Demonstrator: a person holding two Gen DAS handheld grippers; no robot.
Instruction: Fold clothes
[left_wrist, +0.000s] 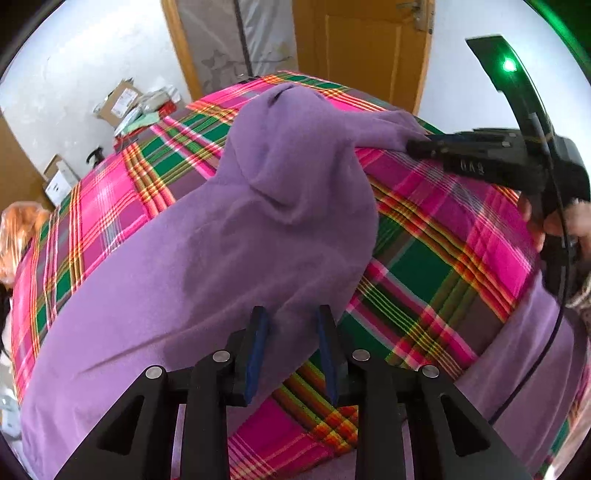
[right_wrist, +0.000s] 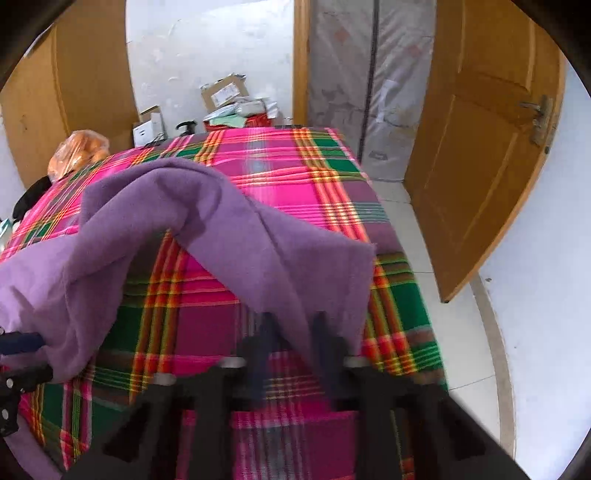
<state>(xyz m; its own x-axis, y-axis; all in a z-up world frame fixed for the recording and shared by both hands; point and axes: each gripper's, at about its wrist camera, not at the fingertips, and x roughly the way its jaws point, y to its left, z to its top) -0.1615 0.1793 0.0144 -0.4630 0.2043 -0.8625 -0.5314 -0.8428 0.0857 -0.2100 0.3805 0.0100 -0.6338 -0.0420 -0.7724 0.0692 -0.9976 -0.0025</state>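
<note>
- Plaid bedcover (right_wrist: 288, 192) in pink and green beneath it all, wooden door (right_wrist: 487, 155) and boxes (right_wrist: 221, 92) beyond.
- Purple garment (left_wrist: 258, 206) was held up off the cover, slung between both tools, its long axis crosswise from one to the other.
- Left gripper (left_wrist: 291, 350) pinched a near fold of cloth between blue pads (left_wrist: 255, 354).
- Right gripper (right_wrist: 291, 343) gripped another edge, blurred; seen from the left view, clamped on a stretched corner.
- Judged: both equally near; folding would turn on carrying the raised edge across the span.
</note>
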